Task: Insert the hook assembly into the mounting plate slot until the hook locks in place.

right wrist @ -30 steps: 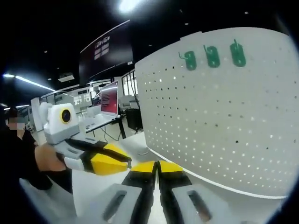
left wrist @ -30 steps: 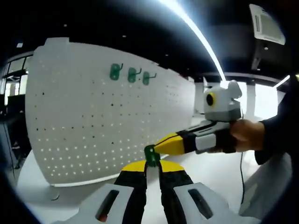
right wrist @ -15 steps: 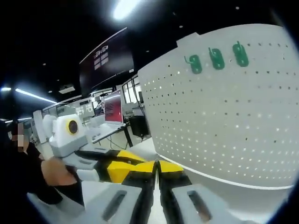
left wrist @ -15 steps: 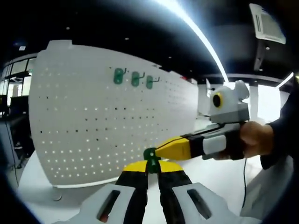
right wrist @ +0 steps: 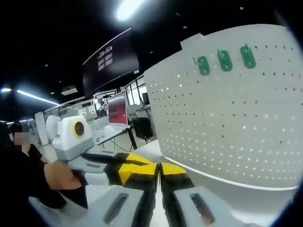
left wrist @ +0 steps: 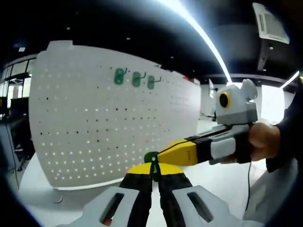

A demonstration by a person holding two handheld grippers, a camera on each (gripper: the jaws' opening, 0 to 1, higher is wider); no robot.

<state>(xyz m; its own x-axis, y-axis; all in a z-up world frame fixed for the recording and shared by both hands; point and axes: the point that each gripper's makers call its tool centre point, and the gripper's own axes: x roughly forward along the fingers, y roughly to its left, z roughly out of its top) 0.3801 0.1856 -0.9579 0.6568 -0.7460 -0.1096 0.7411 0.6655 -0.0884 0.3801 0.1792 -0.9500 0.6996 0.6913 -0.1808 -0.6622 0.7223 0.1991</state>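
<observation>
A white pegboard mounting plate [left wrist: 104, 127] stands upright on the table, also seen as the pegboard [right wrist: 236, 123]. Three green hooks hang in a row near its top, around the middle hook [left wrist: 136, 78] and the middle hook [right wrist: 224, 60]. My left gripper [left wrist: 152, 169] is shut on a loose green hook [left wrist: 151, 157], whose top pokes out above the jaw tips. The right gripper [left wrist: 163, 152] reaches in from the right, its yellow tip right beside that hook. In the right gripper view, my right gripper [right wrist: 158, 166] has its jaws together with nothing visible between them. The left gripper [right wrist: 135, 165] crosses just behind them.
The pegboard stands on a white table [left wrist: 222, 175]. A person's hand [left wrist: 262, 142] holds the right gripper, and a hand [right wrist: 59, 172] holds the left. Desks with monitors [right wrist: 118, 106] lie behind on the left of the right gripper view. Bright strip lights run overhead.
The two grippers have drawn closer: the left gripper's yellow jaw now sits against the right gripper's jaws. The green hook sits slightly lower between the left jaws. Both views shifted a little.
</observation>
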